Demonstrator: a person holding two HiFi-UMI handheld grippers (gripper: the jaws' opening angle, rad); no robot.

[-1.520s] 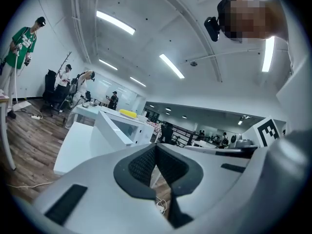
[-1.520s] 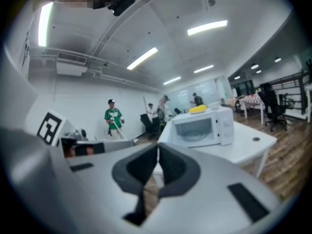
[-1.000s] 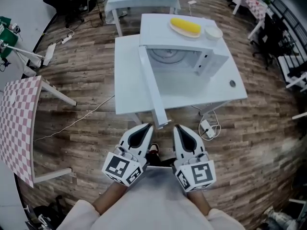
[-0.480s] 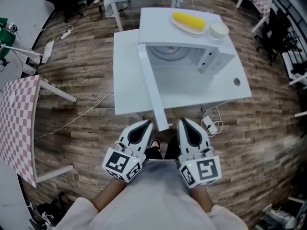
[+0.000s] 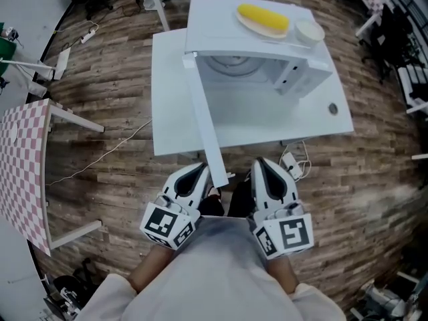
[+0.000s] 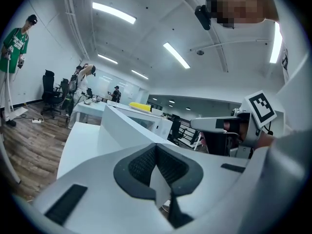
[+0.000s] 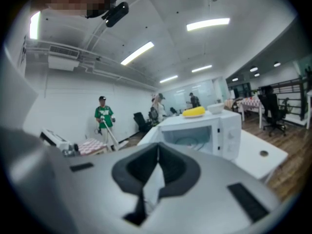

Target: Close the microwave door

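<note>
Looking down from my head camera, I see a white microwave (image 5: 297,79) on a white worktop (image 5: 167,105) in the upper centre of the frame. Its cavity faces the bottom of the frame. The microwave door (image 5: 204,122) stands wide open. It shows edge-on as a long white slab that runs from the oven's front left corner down toward the lower centre. The door's free end lies between my two grippers.

The left gripper (image 5: 200,172) sits at lower centre-left, its tip just beside the door's end; I cannot tell whether they touch. The right gripper (image 5: 263,164) sits at lower centre-right, apart from the door. A marker cube (image 5: 166,227) shows below the left gripper.

On top of the oven, a long yellow item on a plate (image 5: 264,17) lies next to a small white bowl (image 5: 309,31). A checkered table (image 5: 23,172) fills the left edge, over a wooden floor (image 5: 114,79).

In the left gripper view, the jaws are pressed together with nothing between them. The door (image 6: 129,128) rises just beyond them in mid-frame.

In the right gripper view, the jaws are likewise pressed together and empty. The open oven (image 7: 204,133) stands beyond them at centre right. A person in a green shirt (image 7: 104,116) stands in the background at centre left.
</note>
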